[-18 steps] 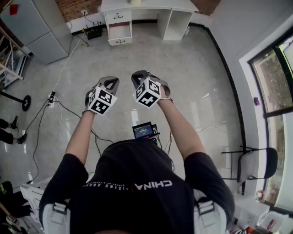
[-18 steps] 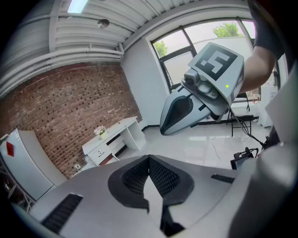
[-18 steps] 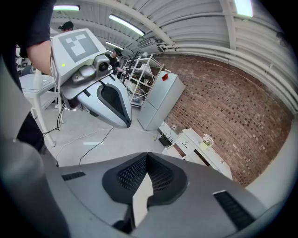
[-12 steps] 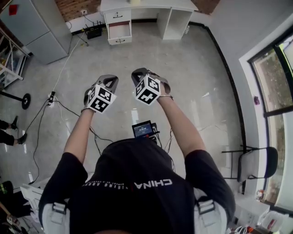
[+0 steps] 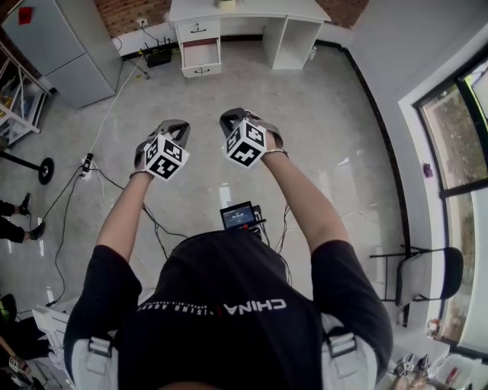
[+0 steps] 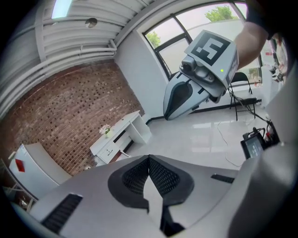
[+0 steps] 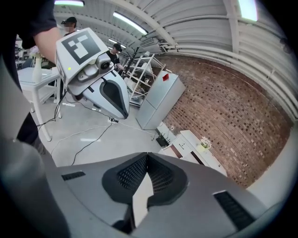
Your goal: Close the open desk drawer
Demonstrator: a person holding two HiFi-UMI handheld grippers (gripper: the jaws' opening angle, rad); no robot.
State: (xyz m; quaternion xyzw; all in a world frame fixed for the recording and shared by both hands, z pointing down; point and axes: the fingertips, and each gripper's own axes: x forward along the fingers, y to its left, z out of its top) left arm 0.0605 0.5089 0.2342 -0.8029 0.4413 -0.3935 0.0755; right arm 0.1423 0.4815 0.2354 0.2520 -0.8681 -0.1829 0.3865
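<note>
- left claw [image 6: 149,159] is pinched right shut, meshed pads meeting at the tips, nothing caught between them.
- right claw [image 7: 147,156], same story: pads pressed together, empty.
- in the head view the two claws are held out ahead of the person, side by side, near each other but apart, both tipped down toward the floor [image 5: 305,114], marker cubes turned up at the camera.
- the open drawer [image 5: 200,53] is way off at the top of the head view, in the left-hand drawer stack of the white table [image 5: 252,9], just under a shut drawer.
- it's pulled out toward the person, reddish-brown inside on show, its white front panel with a dark handle facing this way.
- neither claw is anywhere near it: a wide run of glossy grey floor lies between.
- both claw views look along the jaws to that table standing against a brick wall [image 7: 233,125], a small potted plant [image 7: 203,144] on its top.
- a grey cabinet [image 5: 61,42] stands left of the table.
- a small lit screen [image 5: 239,215] shows just below the arms, close to the person's body.
- a dark folding chair [image 5: 427,273] sits by the window at the right.
</note>
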